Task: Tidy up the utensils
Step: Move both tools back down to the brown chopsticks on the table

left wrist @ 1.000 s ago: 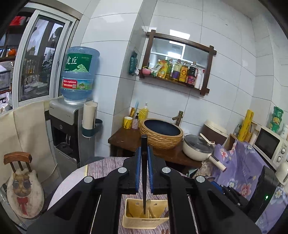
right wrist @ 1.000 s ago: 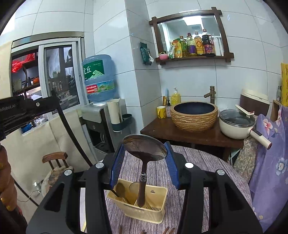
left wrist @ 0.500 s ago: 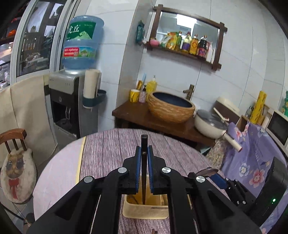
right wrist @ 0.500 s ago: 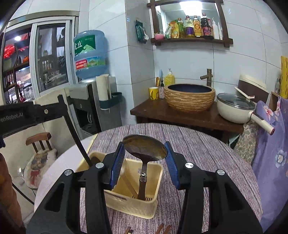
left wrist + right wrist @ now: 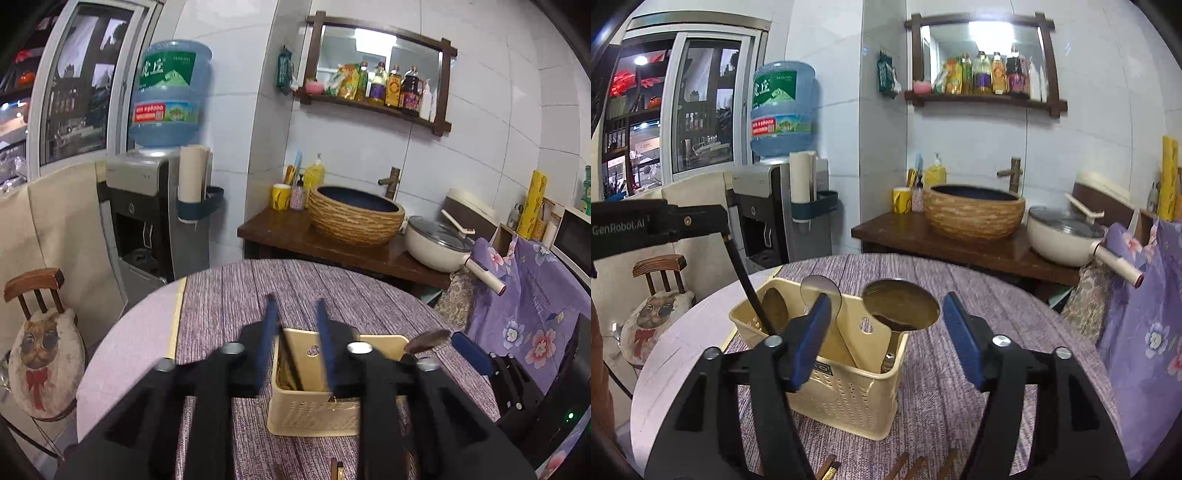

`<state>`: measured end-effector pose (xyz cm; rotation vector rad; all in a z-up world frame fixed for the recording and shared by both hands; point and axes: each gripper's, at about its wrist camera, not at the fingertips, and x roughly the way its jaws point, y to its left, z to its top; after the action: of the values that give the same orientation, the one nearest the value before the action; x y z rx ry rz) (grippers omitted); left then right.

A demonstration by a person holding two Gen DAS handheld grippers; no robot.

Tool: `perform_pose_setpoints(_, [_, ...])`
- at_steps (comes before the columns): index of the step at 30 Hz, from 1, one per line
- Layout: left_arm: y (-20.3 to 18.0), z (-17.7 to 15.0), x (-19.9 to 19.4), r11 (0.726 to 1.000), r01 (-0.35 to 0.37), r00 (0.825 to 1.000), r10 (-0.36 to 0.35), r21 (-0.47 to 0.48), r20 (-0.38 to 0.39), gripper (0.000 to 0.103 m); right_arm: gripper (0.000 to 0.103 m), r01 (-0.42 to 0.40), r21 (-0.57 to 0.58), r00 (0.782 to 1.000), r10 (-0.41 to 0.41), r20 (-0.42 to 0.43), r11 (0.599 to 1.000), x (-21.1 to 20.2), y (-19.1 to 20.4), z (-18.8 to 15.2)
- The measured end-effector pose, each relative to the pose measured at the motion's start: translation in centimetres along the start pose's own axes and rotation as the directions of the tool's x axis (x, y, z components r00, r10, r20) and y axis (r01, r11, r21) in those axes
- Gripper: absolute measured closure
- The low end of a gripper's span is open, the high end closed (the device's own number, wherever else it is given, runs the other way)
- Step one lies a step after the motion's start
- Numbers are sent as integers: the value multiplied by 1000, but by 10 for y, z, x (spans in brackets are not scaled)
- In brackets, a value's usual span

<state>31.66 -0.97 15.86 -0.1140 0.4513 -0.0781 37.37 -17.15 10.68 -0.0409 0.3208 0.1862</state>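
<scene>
A cream plastic utensil basket [image 5: 314, 413] [image 5: 846, 395] stands on the round table with the purple striped cloth [image 5: 229, 295]. My left gripper [image 5: 295, 332] is open just above the basket; a dark chopstick [image 5: 290, 360] leans in the left compartment between its fingers. My right gripper [image 5: 882, 332] is open around a metal spoon [image 5: 901, 304] that stands bowl-up in the basket's right compartment. Two more spoons [image 5: 820, 290] and the dark chopstick [image 5: 750, 288] stand in the basket.
Several wooden chopstick ends [image 5: 908, 465] lie on the cloth at the near edge. Behind the table stand a dark wooden counter [image 5: 325, 251] with a woven basin [image 5: 354, 214], a white pot [image 5: 439, 243] and a water dispenser [image 5: 155, 206]. A small chair [image 5: 37, 332] stands at the left.
Both grippers have opened. The left one let go of the dark chopstick, which now leans in the basket. The right one let go of the spoon, which now stands in the basket.
</scene>
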Motion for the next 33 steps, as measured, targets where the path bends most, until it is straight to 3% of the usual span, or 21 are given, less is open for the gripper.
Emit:
perform_pose_setpoints(3, [3, -8, -17, 1000, -22, 998, 22, 13, 54, 38, 31, -7, -15, 1000, 7, 2, 1000, -18, -1, -5])
perform_pose_setpoints(4, [5, -13, -23, 999, -30, 998, 29, 19, 58, 34, 31, -12, -16, 1000, 12, -6, 1000, -24, -2, -8])
perform_pose_setpoints(6, [10, -23, -28, 999, -31, 998, 31, 15, 45, 17, 28, -15, -2, 1000, 15, -28, 1000, -36, -7, -16])
perform_pose_setpoints(8, [18, -36, -29, 1000, -16, 1000, 16, -4, 13, 12, 22, -10, 28, 998, 12, -59, 1000, -48, -15, -26])
perform_pose_setpoints(12, [33, -69, -25, 999, -7, 995, 3, -39, -98, 8, 21, 14, 69, 990, -5, -139, 998, -67, -28, -54])
perform_pose_setpoints(21, [38, -140, -16, 1000, -21, 961, 16, -15, -275, 10, 21, 67, 104, 941, -28, -338, 992, -71, -41, -125])
perform_pose_setpoints(25, [40, -161, -12, 999, -17, 943, 5, -33, -332, 24, 22, 82, 130, 916, -24, -400, 988, -67, -44, -149])
perform_pose_setpoints(30, [36, -183, 0, 999, -15, 916, 0, -36, -402, 47, 34, 83, 135, 891, -13, -455, 987, -60, -41, -167])
perform_pose_setpoints(33, [30, -190, 4, 1000, 0, 906, -11, -26, -424, 51, 38, 75, 136, 881, -2, -472, 988, -55, -36, -170])
